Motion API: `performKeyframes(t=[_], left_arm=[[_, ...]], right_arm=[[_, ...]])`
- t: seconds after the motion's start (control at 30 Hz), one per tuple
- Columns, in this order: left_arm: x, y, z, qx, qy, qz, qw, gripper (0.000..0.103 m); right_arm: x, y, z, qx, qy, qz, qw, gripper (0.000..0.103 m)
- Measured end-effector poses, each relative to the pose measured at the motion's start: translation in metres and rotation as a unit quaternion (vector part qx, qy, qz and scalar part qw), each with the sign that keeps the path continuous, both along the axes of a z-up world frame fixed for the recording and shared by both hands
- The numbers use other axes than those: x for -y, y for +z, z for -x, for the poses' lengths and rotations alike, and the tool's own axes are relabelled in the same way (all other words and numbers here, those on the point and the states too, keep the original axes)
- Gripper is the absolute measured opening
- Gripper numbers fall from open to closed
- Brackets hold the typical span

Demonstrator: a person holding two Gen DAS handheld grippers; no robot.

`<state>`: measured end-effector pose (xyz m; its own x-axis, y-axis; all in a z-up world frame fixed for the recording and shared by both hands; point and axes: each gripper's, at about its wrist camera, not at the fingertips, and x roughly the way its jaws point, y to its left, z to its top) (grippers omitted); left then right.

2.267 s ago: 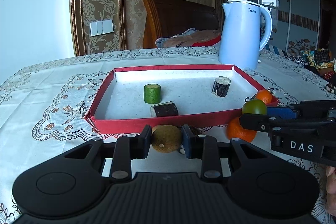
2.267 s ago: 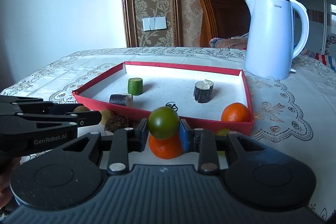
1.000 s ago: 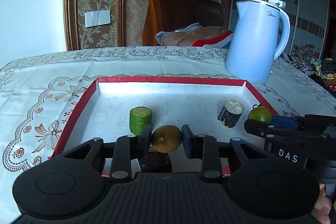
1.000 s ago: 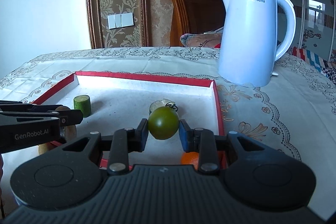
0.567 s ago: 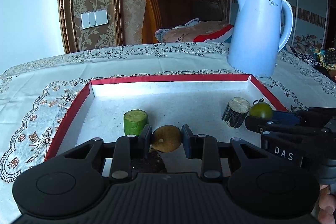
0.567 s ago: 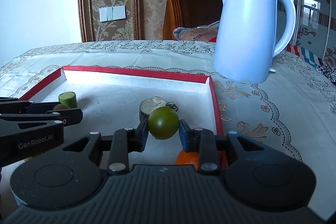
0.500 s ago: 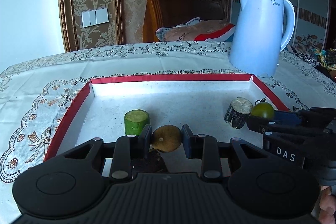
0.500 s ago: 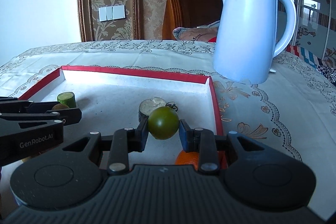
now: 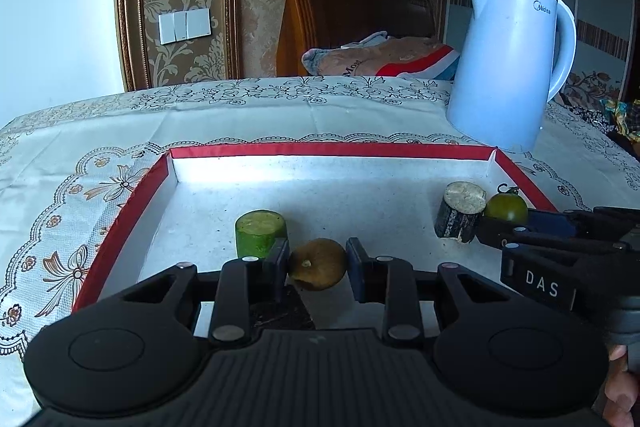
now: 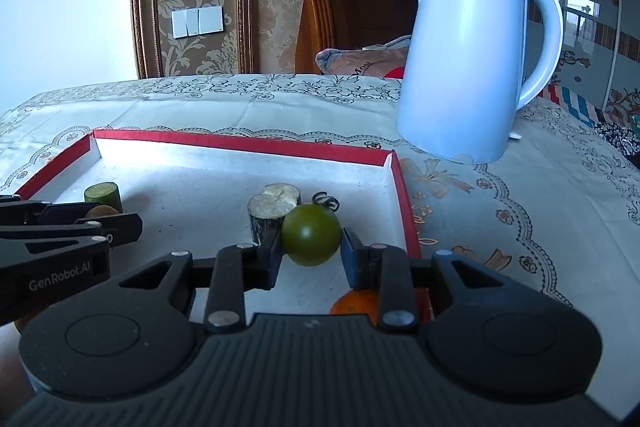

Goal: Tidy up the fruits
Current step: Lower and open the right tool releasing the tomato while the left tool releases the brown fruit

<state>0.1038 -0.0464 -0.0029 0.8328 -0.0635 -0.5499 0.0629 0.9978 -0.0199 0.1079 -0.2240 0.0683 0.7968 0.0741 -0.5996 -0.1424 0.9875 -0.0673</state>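
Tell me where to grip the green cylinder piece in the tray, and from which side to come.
Grip the green cylinder piece across its round side wall, about mid-height, coming from above. It stands upright on the tray floor with its cut face up and bare floor to either side, though the left gripper with its brown fruit is close.

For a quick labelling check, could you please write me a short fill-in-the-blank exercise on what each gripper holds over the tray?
1. The left gripper is shut on a round ____ fruit.
2. The right gripper is shut on a round ____ tomato.
3. Both fruits hang above the shallow white tray with the ____ rim.
4. Beyond the tray stands a pale blue ____.

Missing words: brown; green; red; kettle
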Motion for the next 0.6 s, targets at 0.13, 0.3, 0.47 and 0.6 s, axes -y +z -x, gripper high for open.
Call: performKeyframes(t=[0.13, 0.3, 0.47, 0.6], left_arm=[[0.001, -0.001, -0.004, 0.002, 0.001, -0.006, 1.0000, 0.030], [0.005, -0.002, -0.013, 0.004, 0.002, -0.011, 0.9999, 0.030], [0.007, -0.006, -0.027, 0.001, 0.015, -0.021, 0.9997, 0.030], [-0.005, -0.007, -0.031, -0.016, 0.024, 0.012, 0.9995, 0.030]], right_arm=[[0.000, -0.002, -0.008, -0.005, -0.006, -0.005, 1.000, 0.030], [0.000, -0.004, -0.015, -0.010, -0.013, -0.004, 1.000, 0.030], [-0.001, -0.005, -0.017, -0.010, -0.016, -0.003, 1.000, 0.030], [0.000, -0.006, -0.017, -0.010, -0.016, -0.004, 1.000, 0.030]])
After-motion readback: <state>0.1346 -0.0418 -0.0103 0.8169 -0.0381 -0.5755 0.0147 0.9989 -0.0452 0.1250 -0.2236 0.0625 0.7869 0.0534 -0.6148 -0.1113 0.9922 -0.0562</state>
